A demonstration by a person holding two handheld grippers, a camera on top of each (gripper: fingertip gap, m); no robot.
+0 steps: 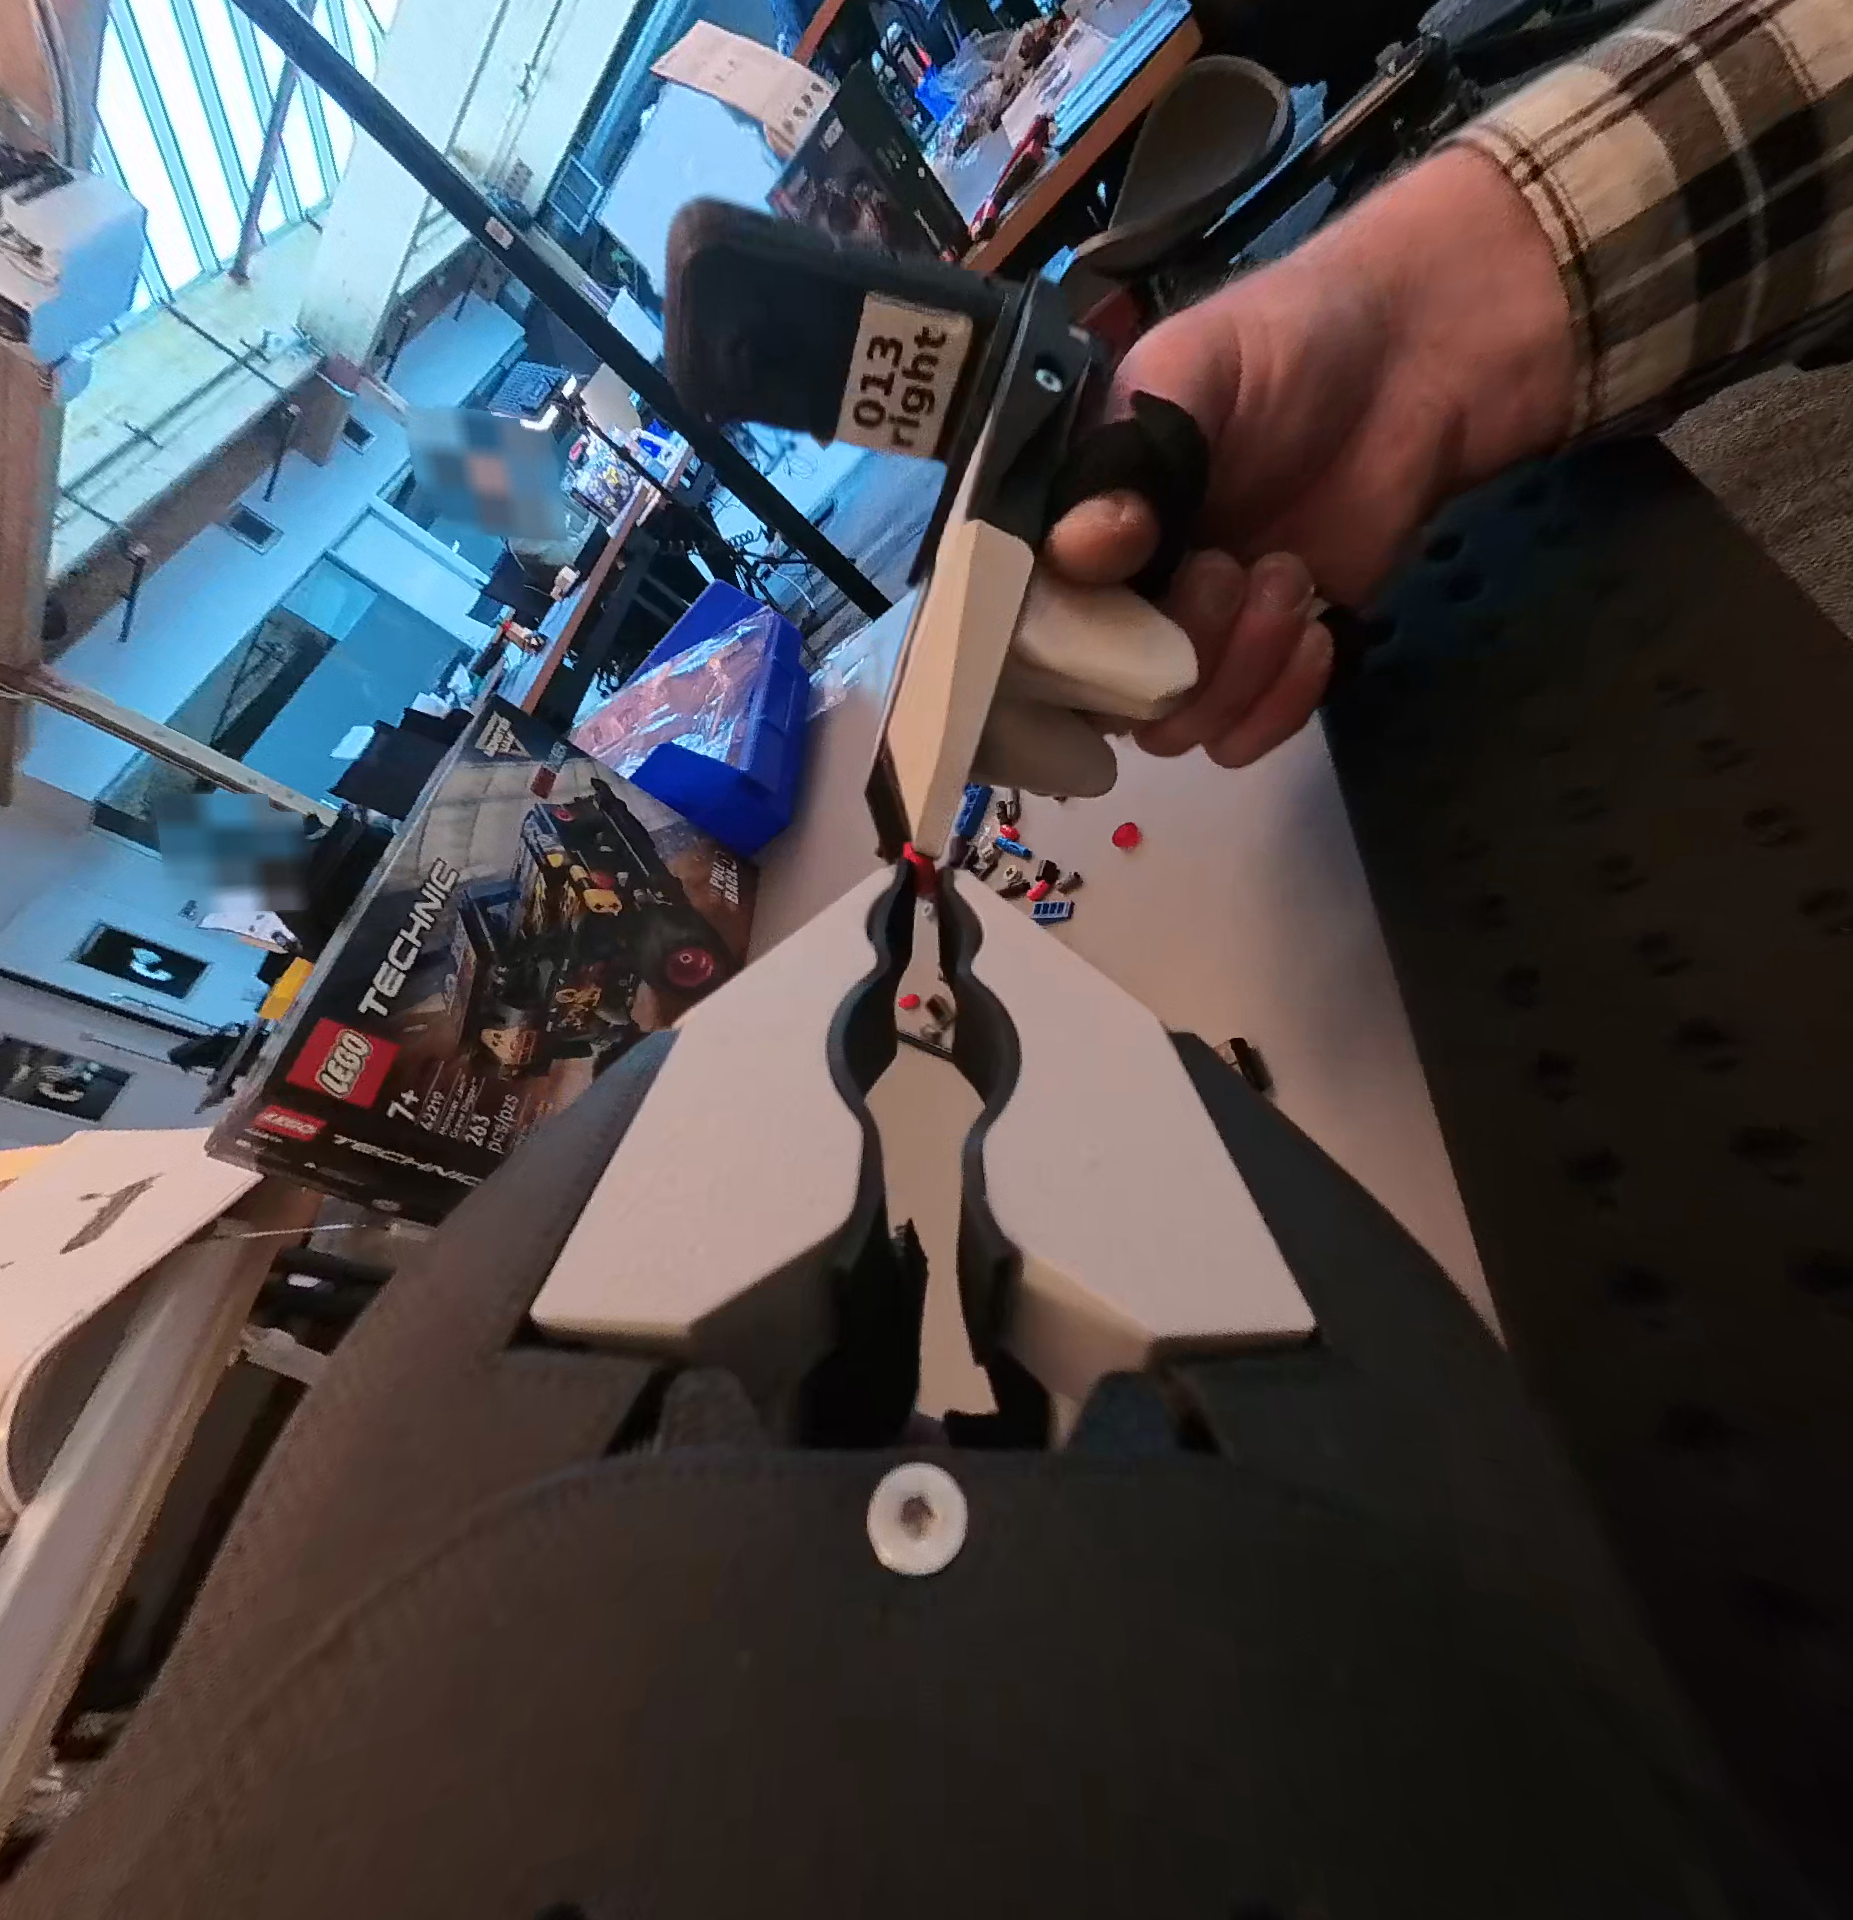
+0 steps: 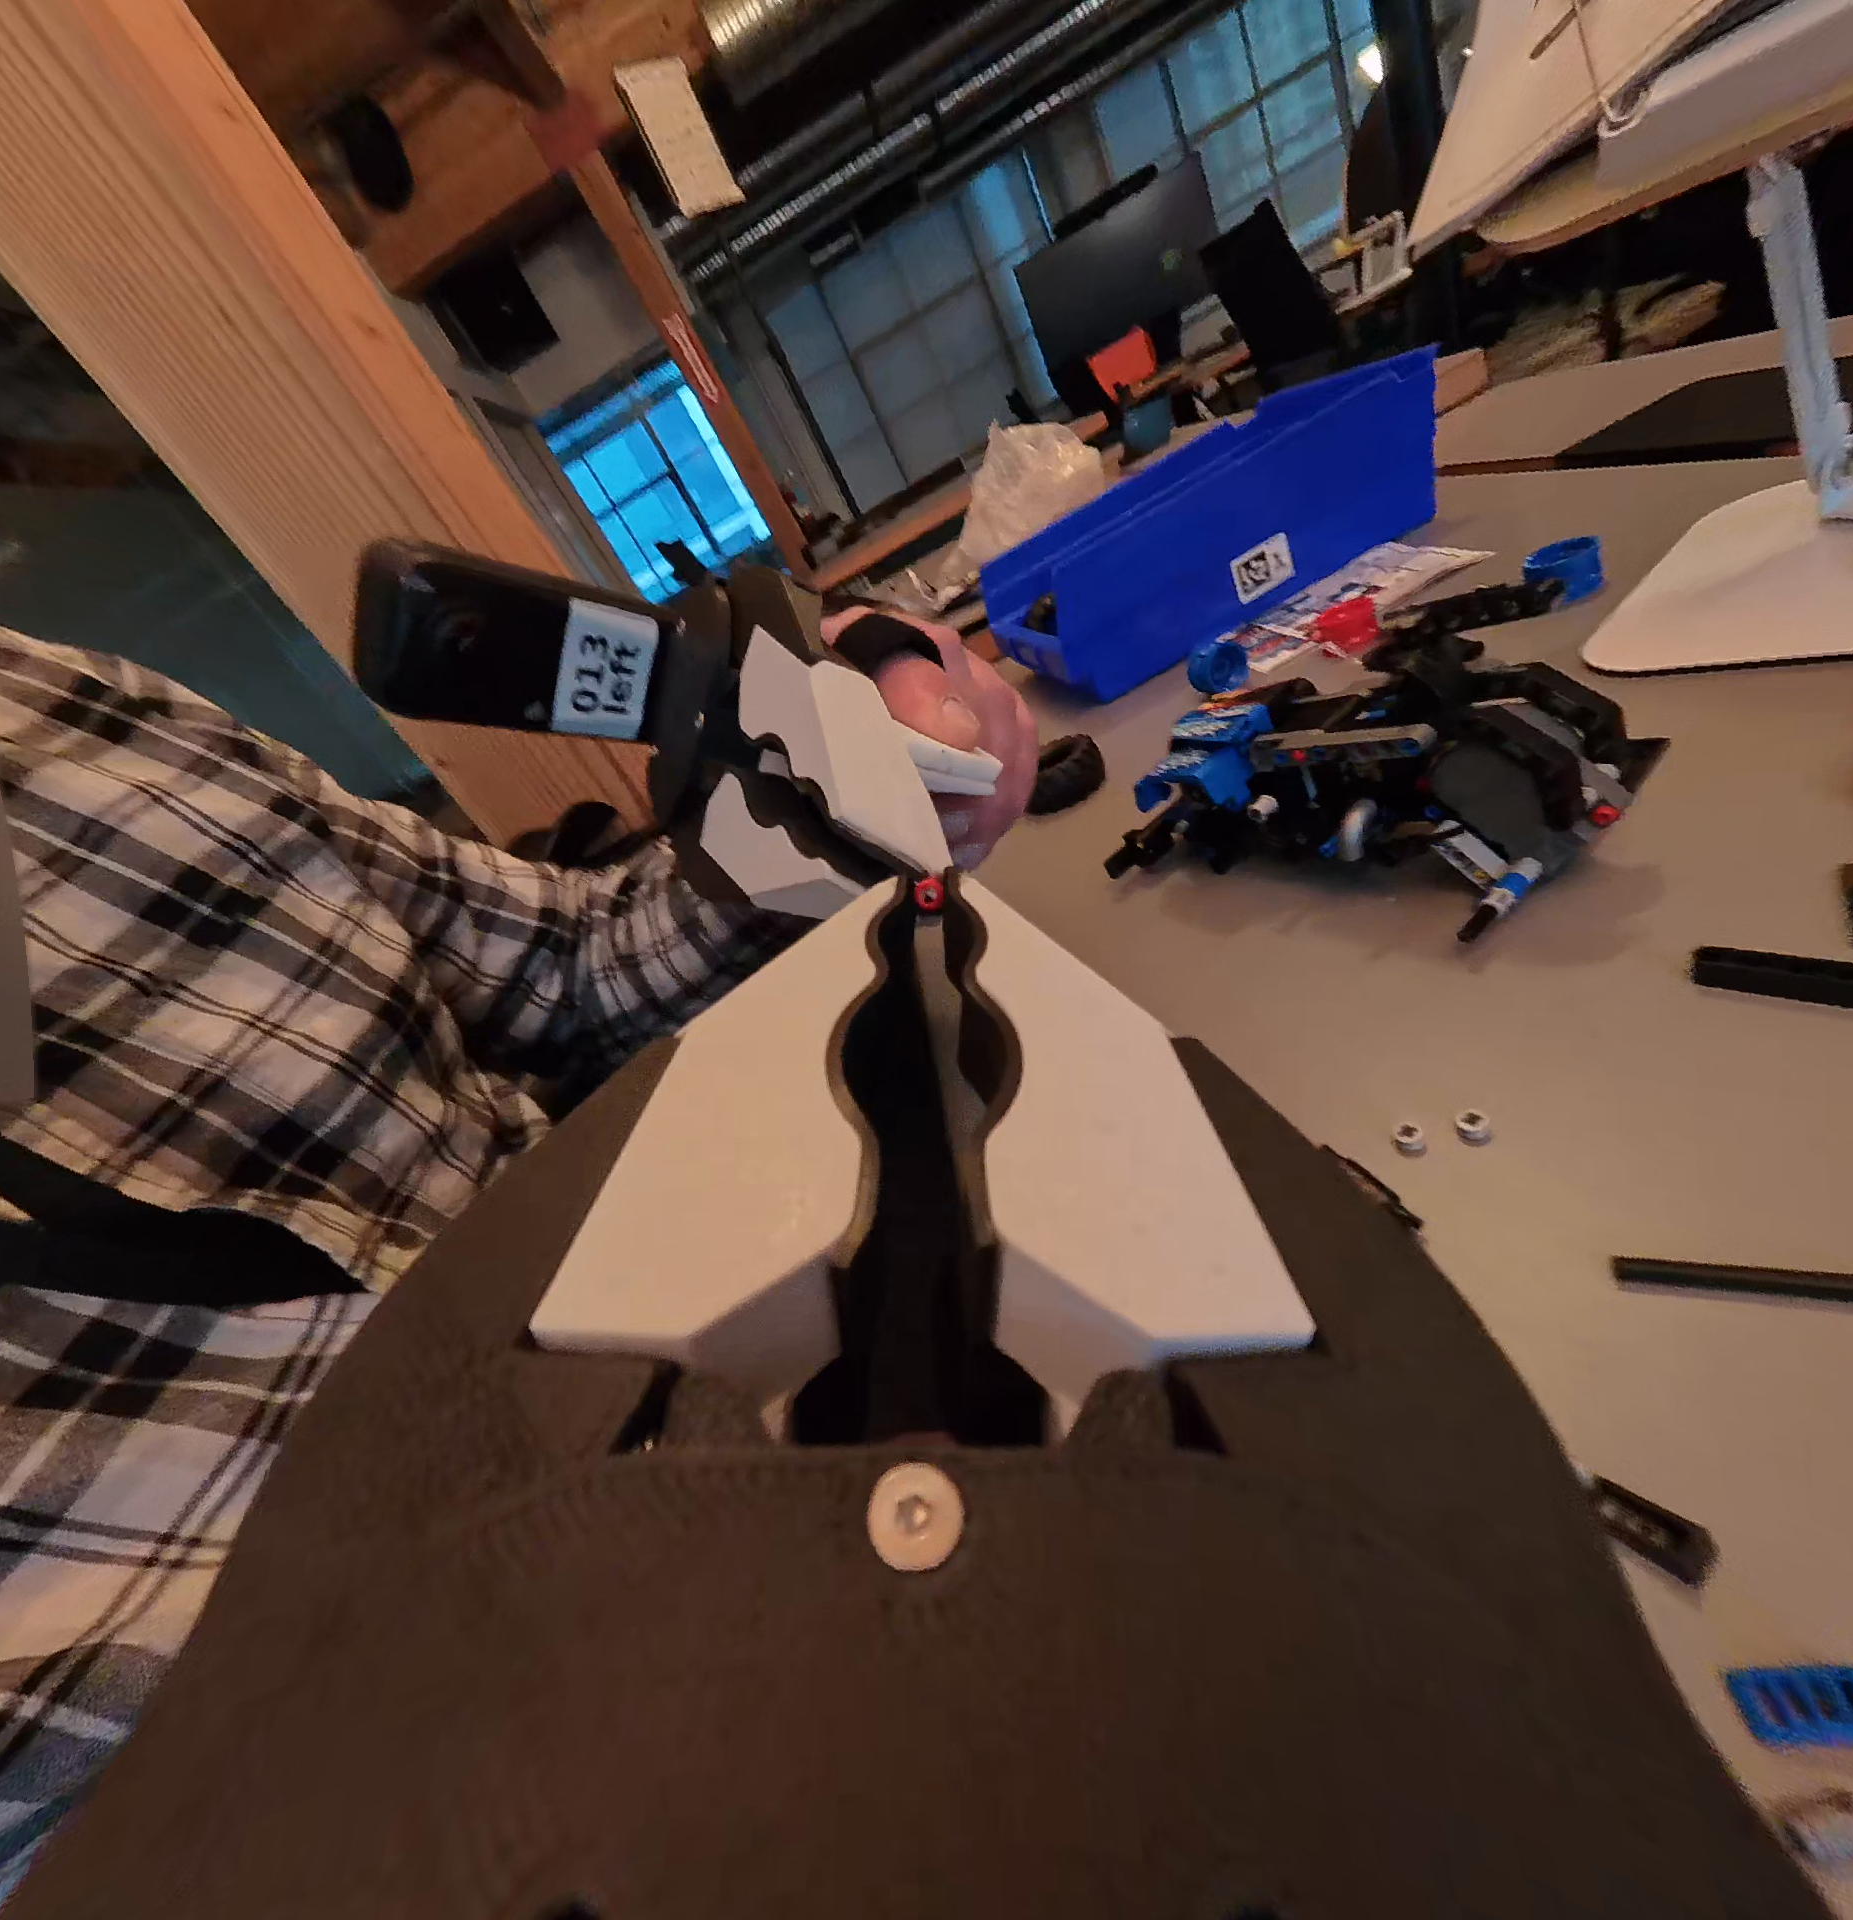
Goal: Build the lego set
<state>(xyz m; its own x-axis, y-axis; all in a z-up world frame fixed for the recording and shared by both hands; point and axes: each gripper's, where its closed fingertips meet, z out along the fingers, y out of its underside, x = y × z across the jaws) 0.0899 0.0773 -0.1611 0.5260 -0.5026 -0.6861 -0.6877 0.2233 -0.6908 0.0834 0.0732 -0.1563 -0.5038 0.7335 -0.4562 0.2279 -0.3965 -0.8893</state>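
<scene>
My left gripper point(image 1: 917, 883) and my right gripper point(image 2: 927, 896) meet tip to tip above the table point(image 2: 1317, 1091), with a small red Lego pin point(image 2: 928, 894) between them. From the right wrist view, my own jaws are drawn together and pinch that pin at the very tips; its end faces me, red with a dark centre. From the left wrist view, my jaws are likewise nearly together at the tips, and the same red piece sits right there, against the white fingers of the other tool coming down from above. I cannot tell whether the left tips truly clamp it or only touch it.

Each tool carries a black camera with a white printed label point(image 2: 602, 673), and a hand in a plaid sleeve point(image 1: 1670, 208) holds each handle.

Ahead and to the right of my right tool lies the half-built black and blue Lego vehicle point(image 2: 1400, 769), well apart from the tips. Beyond it stands a blue bin point(image 2: 1213, 561) with a square coded sticker, and a printed instruction sheet point(image 2: 1348, 603) beside it. Two small grey bushes point(image 2: 1436, 1130) lie near my right finger.

To the left of my left tool stands the Lego set box point(image 1: 486, 987), printed with brand marks and a truck picture. Just past the left tips, small loose pieces point(image 1: 1026, 862) are scattered.
</scene>
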